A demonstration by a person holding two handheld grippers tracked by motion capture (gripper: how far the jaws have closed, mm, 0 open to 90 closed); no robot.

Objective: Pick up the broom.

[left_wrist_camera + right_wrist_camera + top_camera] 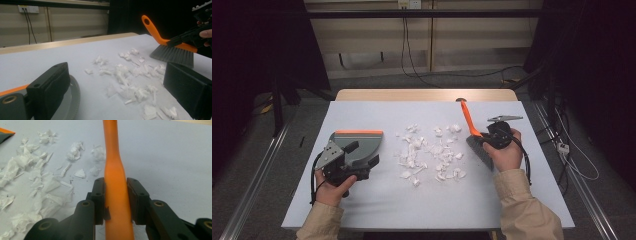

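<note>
Torn white paper scraps (429, 152) (132, 82) (37, 177) lie scattered mid-table. A grey dustpan (359, 140) (71, 100) with an orange edge rests flat to their left. My left gripper (363, 154) (117, 87) sits low at the dustpan, open, its jaws wide apart with only table and scraps between them; one jaw lies over the pan's rim. An orange-handled brush (468, 120) (172, 53) (113, 170) stands at the right of the scraps, grey bristles down near the table. My right gripper (488, 136) (116, 195) (190, 37) is shut on its handle.
A pale sheet (377, 200) covers the table, with a wooden strip (427, 95) bare at the far edge. Cables (572, 160) trail over the floor to the right, and metal rails (257, 175) run along both sides. Wall sockets (28, 9) sit behind.
</note>
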